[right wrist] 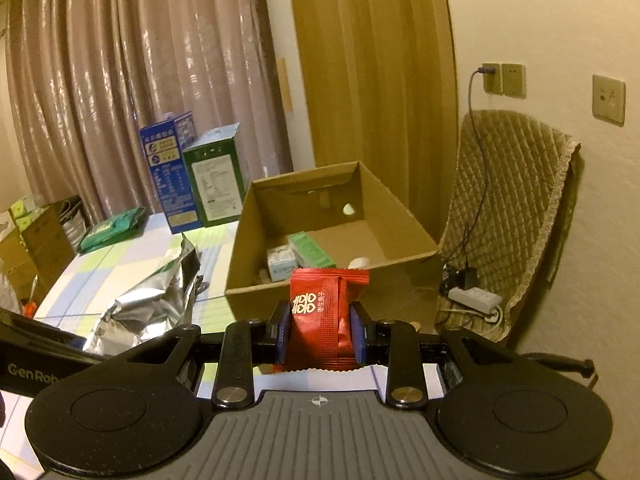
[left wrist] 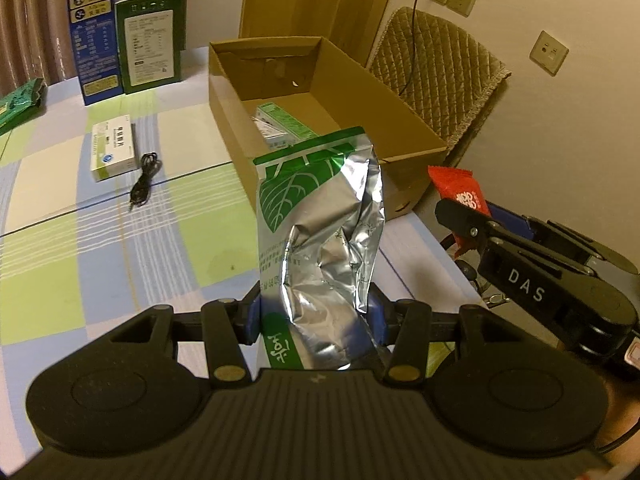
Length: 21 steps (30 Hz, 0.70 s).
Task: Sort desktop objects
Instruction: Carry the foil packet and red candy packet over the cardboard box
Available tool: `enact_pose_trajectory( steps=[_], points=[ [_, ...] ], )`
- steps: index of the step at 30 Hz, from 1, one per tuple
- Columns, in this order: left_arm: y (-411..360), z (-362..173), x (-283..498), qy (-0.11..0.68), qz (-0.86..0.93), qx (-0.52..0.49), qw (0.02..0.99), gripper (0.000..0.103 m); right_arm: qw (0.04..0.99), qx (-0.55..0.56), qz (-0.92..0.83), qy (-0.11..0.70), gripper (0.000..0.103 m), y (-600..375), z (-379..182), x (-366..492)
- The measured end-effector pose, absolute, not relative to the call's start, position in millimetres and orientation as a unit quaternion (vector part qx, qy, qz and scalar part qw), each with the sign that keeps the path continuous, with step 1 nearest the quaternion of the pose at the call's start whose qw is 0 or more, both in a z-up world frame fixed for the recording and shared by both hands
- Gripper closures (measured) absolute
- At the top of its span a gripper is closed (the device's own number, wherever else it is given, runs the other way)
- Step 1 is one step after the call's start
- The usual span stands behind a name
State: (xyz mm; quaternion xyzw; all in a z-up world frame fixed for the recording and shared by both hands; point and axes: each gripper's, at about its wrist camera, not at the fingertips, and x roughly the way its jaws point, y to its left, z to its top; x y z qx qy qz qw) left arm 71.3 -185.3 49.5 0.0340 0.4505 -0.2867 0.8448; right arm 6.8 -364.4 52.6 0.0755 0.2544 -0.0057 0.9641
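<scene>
Left gripper [left wrist: 316, 320]: pads clamped on silver-green foil pouch [left wrist: 320, 216], raised above checked tablecloth [left wrist: 120, 240] | Right gripper [right wrist: 320, 336]: closed on red sachet [right wrist: 326, 312] | Cardboard box [right wrist: 256, 280]: ahead, holding small cartons, apparently medicine.

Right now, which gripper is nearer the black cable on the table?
Left. The left gripper, holding the foil bag, is over the table with the cable ahead to its left. The right gripper is off the table's far side.
</scene>
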Motion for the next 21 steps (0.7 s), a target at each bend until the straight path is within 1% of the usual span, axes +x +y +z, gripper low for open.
enact_pose_trajectory(
  steps=[21],
  points=[
    [-215,62,95,0.441,-0.3,0.03,0.845,0.058,0.966,0.075,-0.021,0.246,0.075,-400,61,27]
  ],
)
